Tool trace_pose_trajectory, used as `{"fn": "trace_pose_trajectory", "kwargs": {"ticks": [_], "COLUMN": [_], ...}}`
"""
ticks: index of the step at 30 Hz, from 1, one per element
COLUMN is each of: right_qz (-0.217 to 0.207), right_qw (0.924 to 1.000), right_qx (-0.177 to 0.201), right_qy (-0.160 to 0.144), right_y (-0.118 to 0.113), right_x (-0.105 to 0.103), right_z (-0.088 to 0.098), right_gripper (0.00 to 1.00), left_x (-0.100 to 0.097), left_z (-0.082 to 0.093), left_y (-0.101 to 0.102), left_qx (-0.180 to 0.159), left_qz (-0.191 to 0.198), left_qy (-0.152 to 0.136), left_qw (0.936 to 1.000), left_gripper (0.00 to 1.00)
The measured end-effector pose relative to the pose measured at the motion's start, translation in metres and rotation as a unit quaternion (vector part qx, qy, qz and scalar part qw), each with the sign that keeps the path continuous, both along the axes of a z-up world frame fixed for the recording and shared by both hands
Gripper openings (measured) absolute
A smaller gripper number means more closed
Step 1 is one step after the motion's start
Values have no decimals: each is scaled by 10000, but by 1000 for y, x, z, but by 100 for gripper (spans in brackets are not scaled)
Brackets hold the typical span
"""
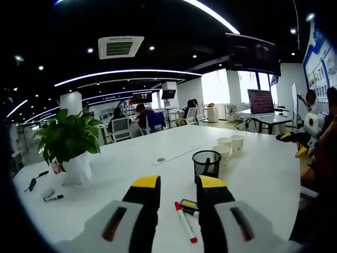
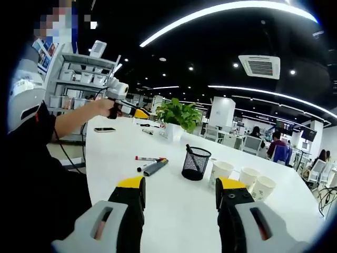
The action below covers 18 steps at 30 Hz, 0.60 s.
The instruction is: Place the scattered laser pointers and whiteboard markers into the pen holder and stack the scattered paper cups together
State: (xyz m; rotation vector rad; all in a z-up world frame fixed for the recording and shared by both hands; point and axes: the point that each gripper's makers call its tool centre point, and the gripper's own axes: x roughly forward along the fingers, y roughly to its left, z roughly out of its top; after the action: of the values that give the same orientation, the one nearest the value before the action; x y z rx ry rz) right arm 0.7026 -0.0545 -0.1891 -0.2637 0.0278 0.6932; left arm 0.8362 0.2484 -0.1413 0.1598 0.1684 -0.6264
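While the left gripper (image 1: 178, 191) hangs low over the white table (image 1: 263, 174), its yellow-tipped jaws stand well apart with nothing between them. Just beyond the gap, a red-capped whiteboard marker (image 1: 185, 222) lies on the table, and a small dark laser pointer (image 1: 189, 205) rests just right of it, near the right jaw. Farther off stands the black mesh pen holder (image 1: 206, 163), with one dark pen leaning inside it. Three paper cups (image 1: 230, 145) stand unstacked just beyond and to the right of the holder. A potted plant (image 1: 70, 142) sits at the far left of the table, with another marker (image 1: 53, 198) lying near its pot. At the right edge of this view, the other gripper (image 1: 295, 141) comes in, too small to judge its jaws.

Seen from the right gripper view, the right gripper (image 2: 180, 192) also has its jaws spread wide and empty above the table (image 2: 168, 221). The pen holder (image 2: 196, 163) stands ahead, between the jaws. Left of it lie a red-capped marker (image 2: 148, 158) and two darker pens (image 2: 154, 167) touching each other. The three cups (image 2: 242, 179) stand in a row to the holder's right, apart from one another. A phone (image 2: 105, 129) lies far left, near the person's hand (image 2: 103, 107) holding the left gripper (image 2: 138, 113).
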Motion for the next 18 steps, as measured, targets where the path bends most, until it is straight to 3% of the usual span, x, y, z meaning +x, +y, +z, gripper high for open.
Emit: {"fn": "trace_pose_trajectory", "kwargs": {"ticks": [3, 10, 12, 18], "right_qz": [15, 18, 23, 38], "right_qw": [10000, 10000, 10000, 10000], "right_qx": [4, -5, -3, -9], "right_qy": [-12, 5, 0, 1], "right_y": [1, 0, 1, 2], "right_x": [0, 1, 1, 1], "right_z": [0, -1, -1, -2], "right_gripper": [56, 56, 56, 56], "left_x": [3, 12, 16, 30], "left_z": [1, -5, -9, -21], "left_y": [-1, -1, -3, -3], "left_qx": [-8, 236, 185, -13], "left_qz": [42, 16, -30, 138], "left_qy": [57, 183, 288, 520], "left_qw": [10000, 9996, 9994, 9986], "left_gripper": [24, 25, 29, 28]}}
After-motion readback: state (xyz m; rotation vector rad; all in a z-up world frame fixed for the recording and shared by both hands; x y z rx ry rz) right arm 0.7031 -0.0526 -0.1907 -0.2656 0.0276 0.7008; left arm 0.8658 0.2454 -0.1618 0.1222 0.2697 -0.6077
